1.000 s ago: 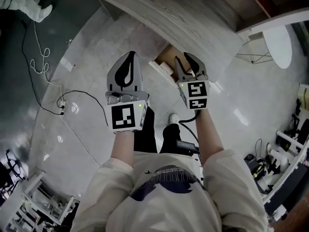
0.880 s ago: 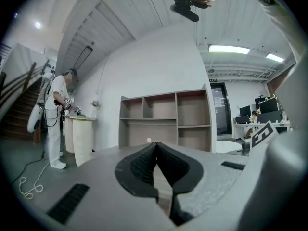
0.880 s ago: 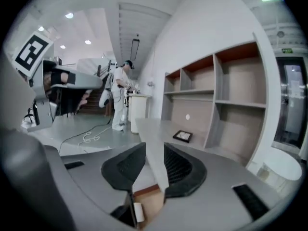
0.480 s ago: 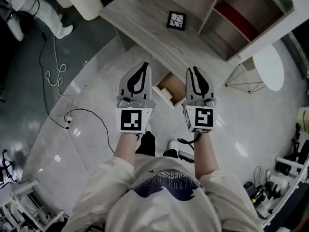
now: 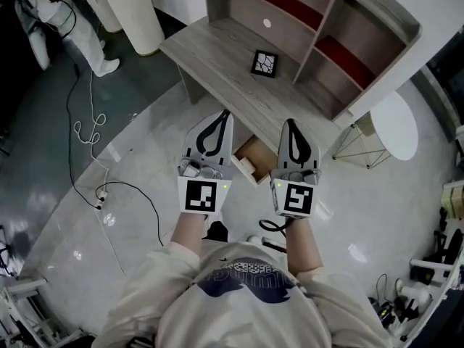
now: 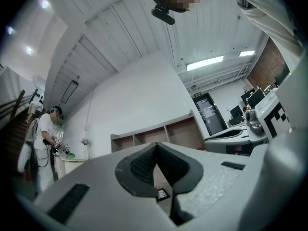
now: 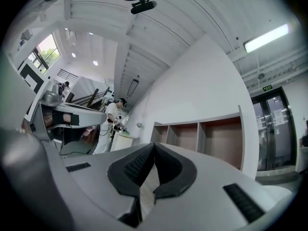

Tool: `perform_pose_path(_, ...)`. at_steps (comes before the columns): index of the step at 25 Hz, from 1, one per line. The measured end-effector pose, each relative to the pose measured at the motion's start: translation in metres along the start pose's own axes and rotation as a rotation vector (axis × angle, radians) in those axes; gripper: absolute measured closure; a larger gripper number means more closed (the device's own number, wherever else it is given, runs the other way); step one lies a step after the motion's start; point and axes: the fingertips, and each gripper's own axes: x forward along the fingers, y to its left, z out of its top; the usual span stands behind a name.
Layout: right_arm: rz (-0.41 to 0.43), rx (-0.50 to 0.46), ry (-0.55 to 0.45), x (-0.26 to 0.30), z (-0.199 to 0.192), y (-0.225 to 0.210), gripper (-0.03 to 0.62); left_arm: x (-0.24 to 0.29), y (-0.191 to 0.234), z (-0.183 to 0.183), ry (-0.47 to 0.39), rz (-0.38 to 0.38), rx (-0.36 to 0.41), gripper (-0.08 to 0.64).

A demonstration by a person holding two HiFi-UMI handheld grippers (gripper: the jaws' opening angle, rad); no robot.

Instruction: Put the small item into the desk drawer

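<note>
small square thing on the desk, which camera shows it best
The head view: the small square thing lies whole and unblocked on the desk. The left gripper view shows only a sliver of it, low between the jaws. The right gripper view does not show it.

Your left gripper (image 5: 223, 117) and right gripper (image 5: 291, 124) overlap the open drawer (image 5: 253, 157), and its contents cannot be made out. The square item (image 5: 264, 63) on the desk (image 5: 217, 56) is too small to identify. The head view's top edge cuts off the bystander (image 5: 58, 9).
</note>
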Motion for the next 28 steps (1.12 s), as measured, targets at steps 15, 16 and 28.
perform_pose_path(15, -0.017, -0.032, -0.025, 0.003, 0.014, -0.003, 0.592, -0.005, 0.027, 0.013, 0.011, 0.040, 0.079, 0.552)
perform_pose_path(16, -0.023, -0.034, -0.022, 0.004, 0.013, -0.004, 0.592, -0.005, 0.026, 0.013, 0.012, 0.039, 0.080, 0.551)
perform_pose_path(28, -0.044, -0.034, 0.020, 0.005, -0.001, -0.007, 0.594, -0.005, 0.028, 0.006, 0.016, 0.053, 0.020, 0.552)
